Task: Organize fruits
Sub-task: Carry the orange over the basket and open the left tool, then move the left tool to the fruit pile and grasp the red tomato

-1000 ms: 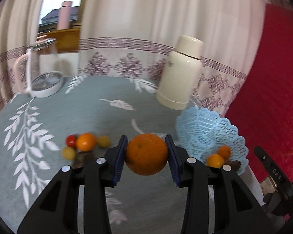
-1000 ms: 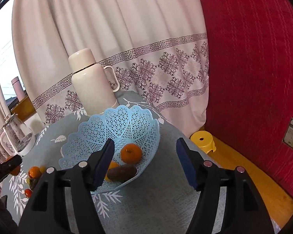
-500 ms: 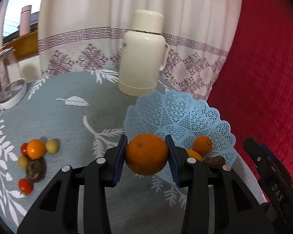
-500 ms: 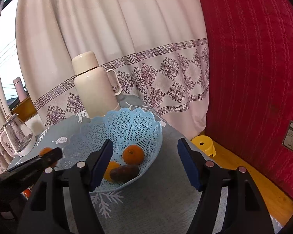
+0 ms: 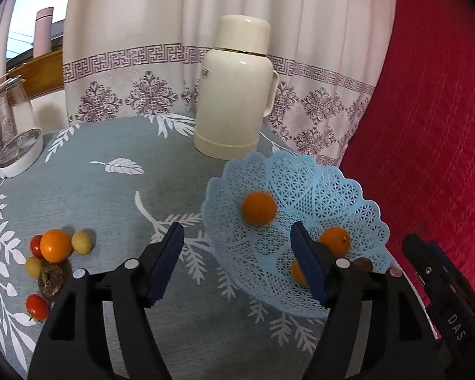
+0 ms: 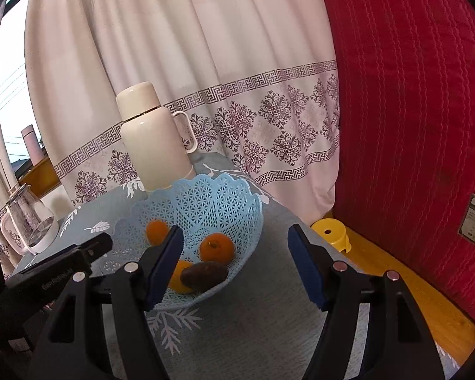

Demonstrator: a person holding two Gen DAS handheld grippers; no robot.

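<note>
Left gripper (image 5: 237, 253) tilted down at blue basket (image 5: 348, 196), jaws opening, nothing between them. Right gripper (image 6: 234, 259) open, empty, just beside basket. Basket holds three oranges (image 5: 259, 207) plus dark fruit (image 6: 204, 275). Loose fruit cluster (image 5: 55, 245) on tablecloth (image 5: 126, 196), well left.

A round table (image 5: 117, 196) carries everything; its grey-blue cloth has white leaf prints. On it stand a cream thermos (image 5: 236, 95) at the far side, a glass kettle (image 5: 11, 129) at the left edge, and a light blue lattice basket (image 5: 316, 186) at the right. A small group of loose fruits (image 5: 52, 253) lies directly on the cloth at the left
</note>
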